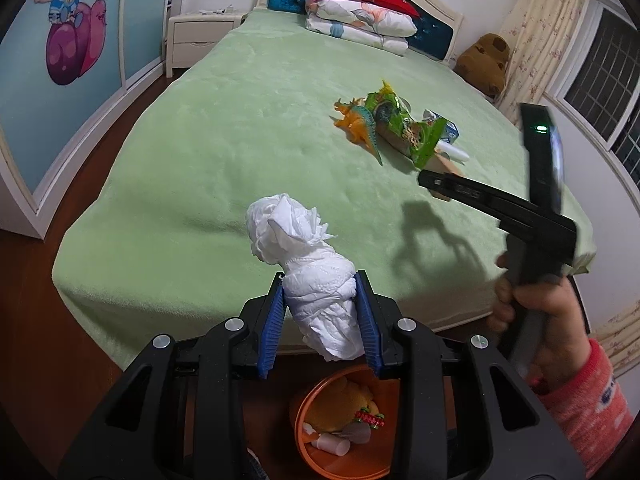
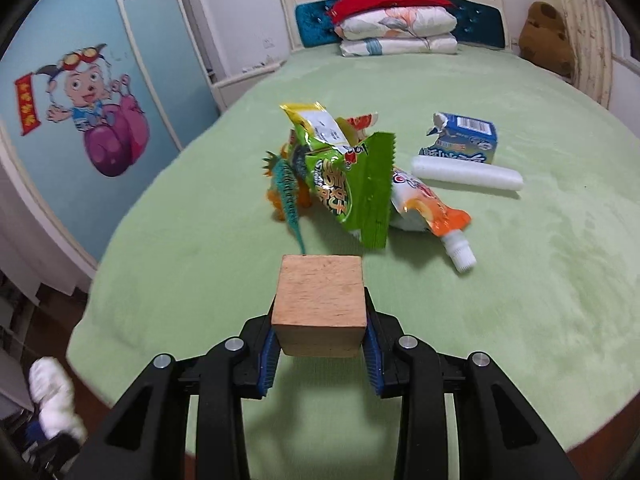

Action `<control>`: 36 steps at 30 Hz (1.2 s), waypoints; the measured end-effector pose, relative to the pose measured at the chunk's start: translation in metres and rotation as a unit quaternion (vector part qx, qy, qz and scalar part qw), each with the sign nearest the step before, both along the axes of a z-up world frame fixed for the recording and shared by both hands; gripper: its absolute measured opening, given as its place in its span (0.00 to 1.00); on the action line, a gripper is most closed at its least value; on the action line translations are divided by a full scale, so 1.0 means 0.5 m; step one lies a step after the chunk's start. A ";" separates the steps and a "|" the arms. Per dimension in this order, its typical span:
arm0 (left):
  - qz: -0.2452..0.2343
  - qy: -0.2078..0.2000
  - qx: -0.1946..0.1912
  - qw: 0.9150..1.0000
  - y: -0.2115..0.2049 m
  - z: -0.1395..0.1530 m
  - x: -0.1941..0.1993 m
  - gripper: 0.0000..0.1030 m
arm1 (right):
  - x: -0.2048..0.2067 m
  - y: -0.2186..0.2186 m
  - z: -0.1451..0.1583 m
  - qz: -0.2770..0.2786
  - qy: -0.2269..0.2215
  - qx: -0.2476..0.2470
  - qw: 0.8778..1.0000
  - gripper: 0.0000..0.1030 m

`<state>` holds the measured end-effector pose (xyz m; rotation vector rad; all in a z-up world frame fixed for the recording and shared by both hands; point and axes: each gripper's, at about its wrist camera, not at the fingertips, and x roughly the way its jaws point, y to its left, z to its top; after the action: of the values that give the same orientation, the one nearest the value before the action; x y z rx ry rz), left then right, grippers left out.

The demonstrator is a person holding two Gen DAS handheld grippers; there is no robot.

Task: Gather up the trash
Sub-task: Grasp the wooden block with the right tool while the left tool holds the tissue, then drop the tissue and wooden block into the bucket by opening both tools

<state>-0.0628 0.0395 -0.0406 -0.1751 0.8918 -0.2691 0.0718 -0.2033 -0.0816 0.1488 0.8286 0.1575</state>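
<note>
My left gripper (image 1: 320,280) is shut on a wad of white tissue (image 1: 296,232), held above the foot edge of the bed; the same tissue (image 2: 54,396) shows low at the left of the right wrist view. Directly under it on the floor stands an orange bin (image 1: 298,412) with trash inside. My right gripper (image 2: 320,312) is shut on a wooden block (image 2: 320,292), lifted over the green bedspread (image 2: 520,280). Beyond the block lie a green snack bag (image 2: 352,188), an orange-and-white pouch (image 2: 424,208), a torn blue carton (image 2: 464,136) and a white tube (image 2: 468,174).
Toy dinosaurs (image 2: 286,192) lie against the snack bag. Folded quilts (image 2: 396,32) and a brown plush (image 2: 548,36) sit at the headboard. A wardrobe with cartoon doors (image 2: 100,112) stands left of the bed. A hand in a pink sleeve (image 1: 560,360) holds the right gripper.
</note>
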 end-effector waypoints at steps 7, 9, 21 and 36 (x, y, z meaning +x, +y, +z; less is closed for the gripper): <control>-0.015 -0.002 0.003 1.000 -0.025 -0.006 -0.025 0.32 | -0.129 -0.031 0.049 0.018 -0.033 0.025 0.999 0.34; -0.021 -0.001 0.007 1.000 -0.036 -0.010 -0.035 0.32 | -0.165 -0.036 0.061 0.022 -0.041 0.026 0.999 0.34; -0.067 0.015 0.037 0.997 -0.108 -0.055 -0.109 0.33 | -0.382 -0.067 0.064 0.043 -0.050 0.033 0.997 0.34; -0.102 0.118 0.052 0.986 -0.189 -0.237 -0.147 0.33 | -0.490 -0.074 -0.097 0.056 0.053 0.040 0.996 0.34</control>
<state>-0.1364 -0.0550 -0.1592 -0.0173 1.1581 -0.3967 -0.1734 -0.2401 -0.1300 0.1867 0.9379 0.2903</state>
